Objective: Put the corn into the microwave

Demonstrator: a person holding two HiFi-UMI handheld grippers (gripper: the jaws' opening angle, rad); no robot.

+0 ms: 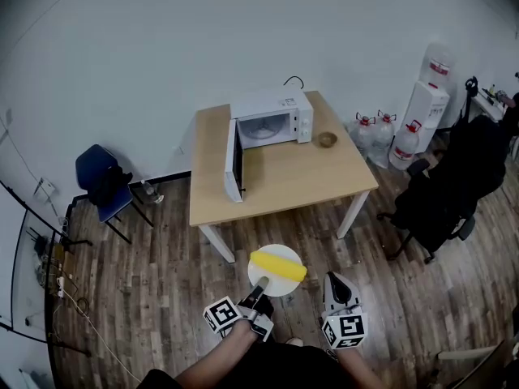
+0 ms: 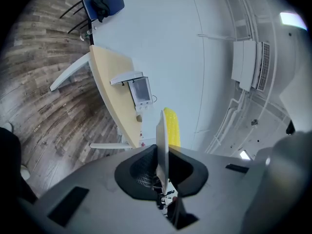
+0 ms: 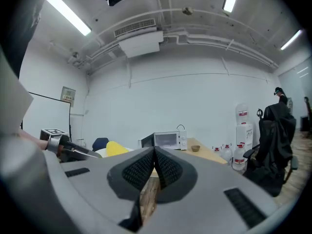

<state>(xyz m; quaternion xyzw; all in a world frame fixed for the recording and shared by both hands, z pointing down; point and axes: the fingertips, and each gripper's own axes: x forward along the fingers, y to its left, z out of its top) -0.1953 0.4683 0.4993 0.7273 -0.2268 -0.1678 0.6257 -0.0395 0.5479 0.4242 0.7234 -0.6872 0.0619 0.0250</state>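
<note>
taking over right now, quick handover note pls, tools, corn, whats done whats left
Left tool: shut on the rim of the round white plate, yellow corn cob lying on it, held short of the light wooden table.
Right tool: shut, empty.
White microwave stands on the table, door open.
Done: corn is up on its plate, door open.
Left: carry it over, set it inside.

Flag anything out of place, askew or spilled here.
Nothing is spilled or damaged. The microwave has its door wide open, which suits the task. One thing to watch: the corn lies loose on a plate that the left gripper clamps by the rim alone, so it could roll.
</note>
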